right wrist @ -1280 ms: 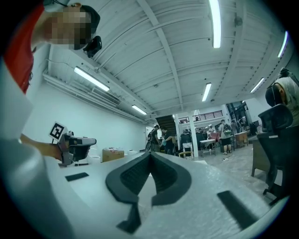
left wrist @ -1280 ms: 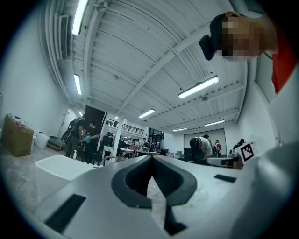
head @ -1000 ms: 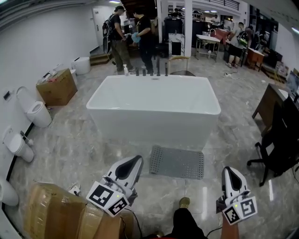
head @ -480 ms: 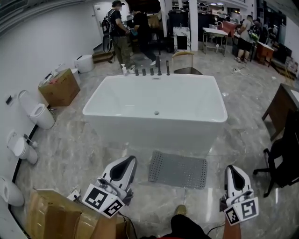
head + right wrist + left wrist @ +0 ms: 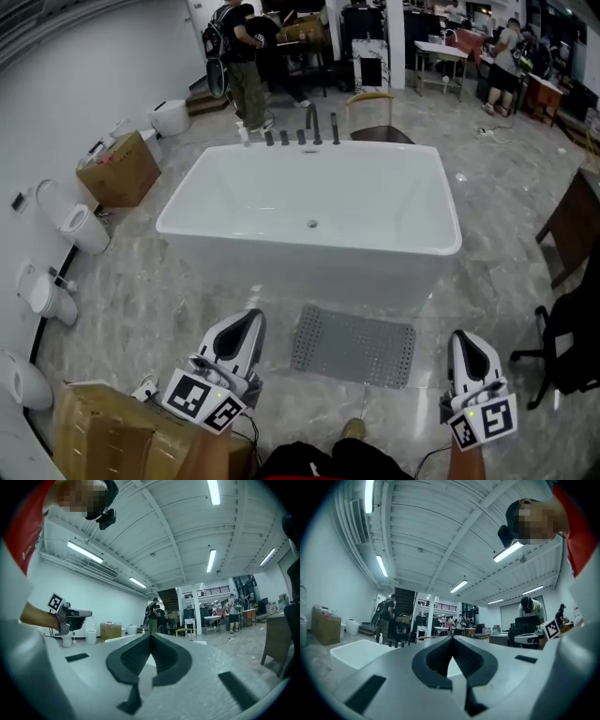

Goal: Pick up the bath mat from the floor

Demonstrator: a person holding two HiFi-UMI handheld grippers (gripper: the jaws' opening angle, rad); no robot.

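Note:
A grey perforated bath mat [image 5: 353,345] lies flat on the marble floor right in front of the white bathtub [image 5: 310,214]. My left gripper [image 5: 246,325] hangs left of the mat and well above the floor, shut and empty. My right gripper [image 5: 464,342] is held to the right of the mat, also shut with nothing in it. In the left gripper view the jaws [image 5: 451,639] meet at their tips and point level across the room. The right gripper view shows its jaws [image 5: 150,637] closed the same way. The mat is out of both gripper views.
Cardboard boxes sit at lower left [image 5: 122,437] and far left [image 5: 116,170]. Toilets [image 5: 79,228] line the left wall. A black chair [image 5: 569,349] stands at right. Taps [image 5: 309,127] stand on the tub's far rim. People [image 5: 246,58] stand beyond it. My shoe [image 5: 353,429] is near the mat.
The view has stepped closer to the tub and tipped down; the mat and tub sit lower and nearer. Both grippers stay shut, the left one shifted slightly left.

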